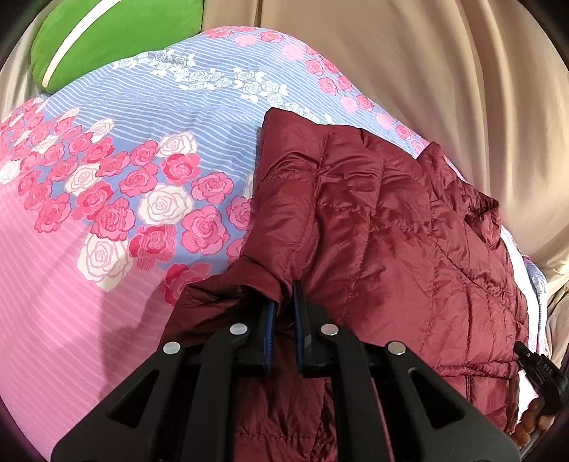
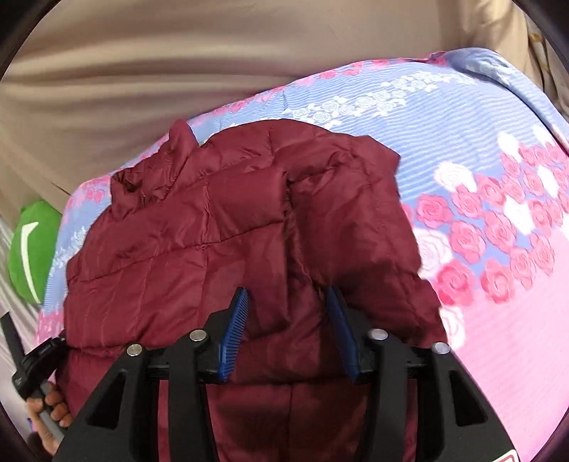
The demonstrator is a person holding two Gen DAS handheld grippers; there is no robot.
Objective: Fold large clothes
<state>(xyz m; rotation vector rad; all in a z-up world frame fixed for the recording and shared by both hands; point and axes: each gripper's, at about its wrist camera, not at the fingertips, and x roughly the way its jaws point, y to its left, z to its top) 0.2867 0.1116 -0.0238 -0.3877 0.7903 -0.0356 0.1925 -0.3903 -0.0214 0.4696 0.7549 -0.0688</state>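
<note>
A maroon quilted puffer jacket [image 1: 373,220] lies spread on a bed with a rose-print sheet [image 1: 106,199]. My left gripper [image 1: 284,295] is shut on a bunched fold at the jacket's near left edge. The jacket also shows in the right wrist view [image 2: 213,227]. My right gripper [image 2: 288,302] is open, its blue-padded fingers [image 2: 236,320] apart, with a raised fold of the jacket lying between them. The collar [image 2: 181,142] points away toward the far side.
A green pillow [image 1: 117,32] lies at the bed's far corner. Beige curtains [image 1: 444,71] hang behind the bed. The other handle and the person's fingers [image 2: 53,408] show at the lower left of the right wrist view.
</note>
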